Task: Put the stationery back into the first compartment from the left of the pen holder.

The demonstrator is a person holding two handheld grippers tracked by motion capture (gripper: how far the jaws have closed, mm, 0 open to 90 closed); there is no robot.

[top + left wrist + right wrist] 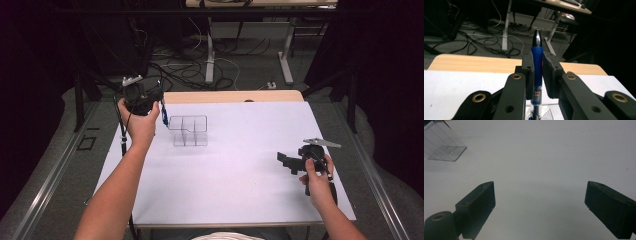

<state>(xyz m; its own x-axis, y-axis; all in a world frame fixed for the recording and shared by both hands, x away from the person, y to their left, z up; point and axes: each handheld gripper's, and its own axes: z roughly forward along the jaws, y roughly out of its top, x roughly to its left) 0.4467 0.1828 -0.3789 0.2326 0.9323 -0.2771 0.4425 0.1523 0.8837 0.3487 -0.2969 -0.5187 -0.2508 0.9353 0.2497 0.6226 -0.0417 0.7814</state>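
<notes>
The left claw [537, 67] is clamped on a blue pen [537, 62], held upright just left of the clear organizer [188, 130] on the table [240, 175]. The narrow grip could let the pen slip or tilt — missing a compartment. The right claw [540, 205] gapes wide, empty.

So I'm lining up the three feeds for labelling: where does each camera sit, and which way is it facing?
High view: above the person's side, facing forward and down on the white table; both forearms, left gripper and right gripper show.
Left gripper view: rides the left gripper, faces the table's far edge and the cabled floor; its jaws clamp an upright blue pen.
Right gripper view: rides the right gripper, faces low across the table; its jaws stand wide apart.
Shared: the clear organizer appears in the high and right gripper views.
</notes>
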